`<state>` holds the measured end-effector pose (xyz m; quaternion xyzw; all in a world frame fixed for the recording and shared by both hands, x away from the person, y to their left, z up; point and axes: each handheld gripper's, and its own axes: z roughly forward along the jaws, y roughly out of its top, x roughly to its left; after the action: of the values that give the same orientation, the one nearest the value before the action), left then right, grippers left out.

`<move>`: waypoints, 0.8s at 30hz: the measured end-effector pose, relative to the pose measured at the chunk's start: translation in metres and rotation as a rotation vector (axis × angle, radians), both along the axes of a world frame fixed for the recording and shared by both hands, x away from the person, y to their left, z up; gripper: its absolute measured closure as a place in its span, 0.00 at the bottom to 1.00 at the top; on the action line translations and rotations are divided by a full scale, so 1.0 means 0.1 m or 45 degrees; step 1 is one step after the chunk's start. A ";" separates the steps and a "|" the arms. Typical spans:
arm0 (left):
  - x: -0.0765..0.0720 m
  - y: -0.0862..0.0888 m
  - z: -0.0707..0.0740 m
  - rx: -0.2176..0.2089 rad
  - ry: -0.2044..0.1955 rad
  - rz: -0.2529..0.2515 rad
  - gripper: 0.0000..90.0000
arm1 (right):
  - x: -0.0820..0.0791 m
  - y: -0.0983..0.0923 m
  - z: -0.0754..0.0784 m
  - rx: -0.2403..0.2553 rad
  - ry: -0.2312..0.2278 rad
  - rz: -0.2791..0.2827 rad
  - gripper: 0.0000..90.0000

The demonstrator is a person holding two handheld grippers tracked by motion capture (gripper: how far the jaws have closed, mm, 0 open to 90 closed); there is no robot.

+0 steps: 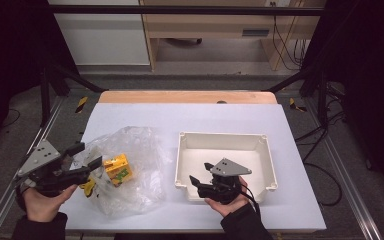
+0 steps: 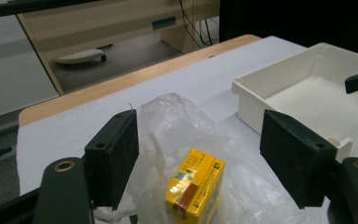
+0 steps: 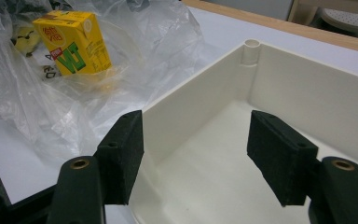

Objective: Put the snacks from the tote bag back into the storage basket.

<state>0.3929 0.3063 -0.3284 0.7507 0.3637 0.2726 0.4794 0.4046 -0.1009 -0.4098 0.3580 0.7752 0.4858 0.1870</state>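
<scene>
White sheeting covers the table (image 1: 190, 120), with a strip of bare wood along its far edge and a dark floor around it; on the person's left side lies a crumpled clear plastic bag (image 1: 130, 165), and inside it a yellow drink carton (image 1: 118, 168) stands tilted, its green lettering showing through the film; something small and yellow (image 1: 87, 188) lies at the bag's near edge, too blurred to name. To the right of the bag, just beside it, sits a white plastic tray (image 1: 267, 165), its inside bare. The left gripper (image 1: 82, 162) hangs at the bag's left edge, held in the left hand (image 1: 42, 202); its jaws stand wide apart with the carton seen between and beyond them in the left gripper view, nothing pressed by either pad. The right gripper (image 1: 200, 179) rests over the tray's near wall, in the right hand (image 1: 227, 202); its jaws are likewise apart, straddling the tray's near-left corner without clamping it.
</scene>
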 end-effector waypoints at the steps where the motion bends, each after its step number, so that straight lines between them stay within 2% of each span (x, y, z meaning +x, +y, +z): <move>1: 0.02 -0.04 -0.03 0.012 0.012 -0.008 0.31 | 0.00 0.00 0.00 -0.002 0.001 0.002 0.40; 4: 0.12 -0.16 -0.18 0.053 0.067 -0.029 0.31 | 0.00 0.00 0.00 -0.003 0.002 0.005 0.40; 7: 0.22 -0.20 -0.31 0.084 0.116 -0.034 0.31 | 0.00 0.00 -0.01 -0.002 0.006 0.005 0.40; 10: 0.32 -0.18 -0.45 0.106 0.160 -0.039 0.30 | 0.00 0.00 -0.02 -0.007 0.010 0.006 0.41; 14: 0.39 -0.12 -0.57 0.129 0.195 -0.033 0.30 | 0.01 0.00 -0.04 -0.018 0.018 0.011 0.41; 21: 0.37 0.14 -0.64 0.087 0.211 0.039 0.31 | -0.01 0.02 -0.05 -0.022 0.025 0.025 0.41; 24: 0.33 0.25 -0.68 0.033 0.217 0.023 0.31 | -0.02 0.04 -0.04 -0.022 0.024 0.038 0.42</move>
<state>0.4263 0.3315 -0.3965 0.7741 0.4063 0.2169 0.4344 0.4023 -0.0970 -0.4141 0.3493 0.7862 0.4785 0.1755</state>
